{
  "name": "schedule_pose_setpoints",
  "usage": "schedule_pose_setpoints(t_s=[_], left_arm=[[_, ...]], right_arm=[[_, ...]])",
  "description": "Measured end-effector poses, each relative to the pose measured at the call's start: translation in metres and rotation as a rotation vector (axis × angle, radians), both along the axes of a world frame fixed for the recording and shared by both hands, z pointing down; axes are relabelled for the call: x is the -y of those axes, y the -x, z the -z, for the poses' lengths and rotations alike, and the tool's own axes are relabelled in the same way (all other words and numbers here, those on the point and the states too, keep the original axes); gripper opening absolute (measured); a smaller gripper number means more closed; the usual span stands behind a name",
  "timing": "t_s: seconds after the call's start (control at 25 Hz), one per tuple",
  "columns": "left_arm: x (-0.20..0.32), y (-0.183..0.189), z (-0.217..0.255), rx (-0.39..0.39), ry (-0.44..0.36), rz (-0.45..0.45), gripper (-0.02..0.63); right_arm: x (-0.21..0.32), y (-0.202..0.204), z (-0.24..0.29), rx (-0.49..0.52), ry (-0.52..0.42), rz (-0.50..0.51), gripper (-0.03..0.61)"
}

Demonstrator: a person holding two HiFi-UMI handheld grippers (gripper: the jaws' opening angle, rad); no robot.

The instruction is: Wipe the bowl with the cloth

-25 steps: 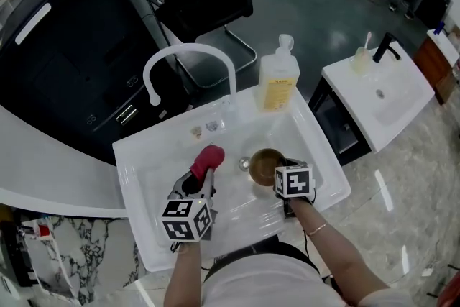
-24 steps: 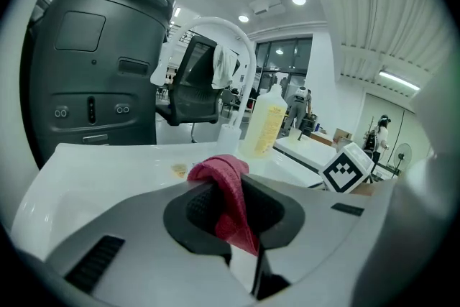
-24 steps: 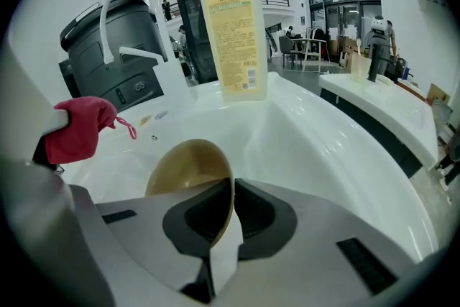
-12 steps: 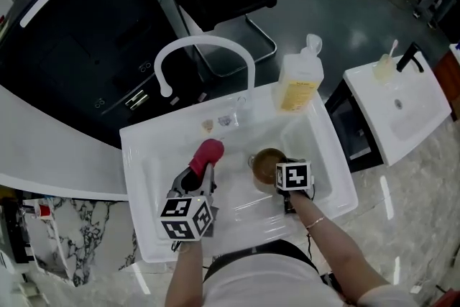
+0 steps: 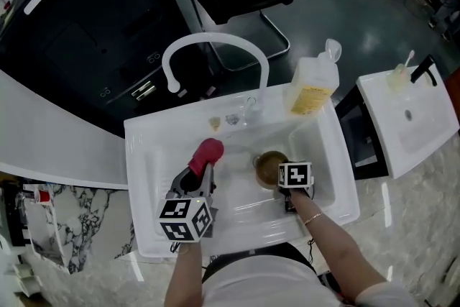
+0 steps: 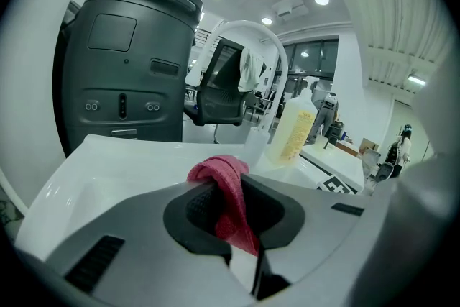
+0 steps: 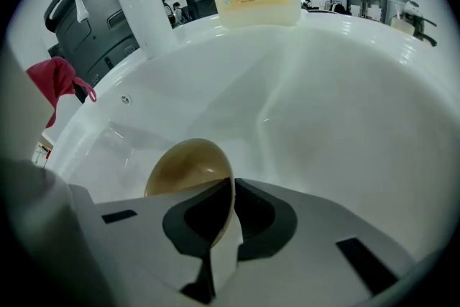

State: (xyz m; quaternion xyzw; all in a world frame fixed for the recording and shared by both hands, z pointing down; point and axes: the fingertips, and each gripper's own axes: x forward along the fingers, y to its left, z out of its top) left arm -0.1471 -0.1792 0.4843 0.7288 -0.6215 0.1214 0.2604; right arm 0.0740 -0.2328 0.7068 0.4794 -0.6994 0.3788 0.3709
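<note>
A small tan bowl (image 5: 271, 167) (image 7: 188, 170) is tilted on edge inside the white sink basin (image 5: 237, 208). My right gripper (image 5: 284, 187) (image 7: 231, 208) is shut on the bowl's near rim, which stands pinched between the jaws. A red cloth (image 5: 205, 155) (image 6: 226, 194) is bunched in my left gripper (image 5: 199, 172) (image 6: 233, 208), which is shut on it; the cloth sticks out past the tips and hangs down between the jaws. The left gripper hovers over the sink's left part, a short way left of the bowl. The cloth also shows at the left edge of the right gripper view (image 7: 59, 80).
A white arched faucet (image 5: 215, 43) stands at the sink's back edge. A yellow soap bottle (image 5: 313, 88) sits at the back right corner. A dark machine (image 6: 129, 61) rises behind the sink. A second white basin (image 5: 406, 115) lies to the right.
The head view has shifted slightly, so the sink sits a little further right in the picture. Both grippers, the cloth and the bowl keep the same places relative to each other.
</note>
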Motion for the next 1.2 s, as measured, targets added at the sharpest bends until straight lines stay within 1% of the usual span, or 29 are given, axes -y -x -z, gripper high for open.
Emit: schedule_pose_setpoints(t_s=[0.28,0.72,0.8,0.88,0.96,1.04,1.2], left_arm=[[-0.003,0.004,-0.004,-0.001,0.017,0.025,0.060],[-0.007,0.004,-0.007,-0.007,0.024,0.023,0.060],[-0.008,0.004,-0.006,-0.006,0.023,0.020,0.060],[-0.009,0.004,-0.005,-0.005,0.022,0.017,0.060],[-0.010,0.003,-0.004,-0.004,0.020,0.012,0.060],[-0.011,0.003,-0.002,-0.005,0.013,0.006,0.060],[-0.012,0.002,0.000,-0.006,0.001,-0.010,0.060]], right_arm=[[-0.004,0.006,-0.016,-0.003,0.034,0.034,0.015],[-0.003,0.007,-0.022,-0.042,0.021,0.068,0.019],[-0.002,0.007,-0.021,-0.047,0.014,0.062,0.030],[-0.001,0.005,-0.020,-0.051,0.008,0.051,0.059],[0.002,0.003,-0.016,-0.058,-0.014,0.036,0.088],[0.006,0.000,-0.008,-0.061,-0.053,0.017,0.098],[0.013,0.001,0.015,-0.031,-0.131,-0.006,0.099]])
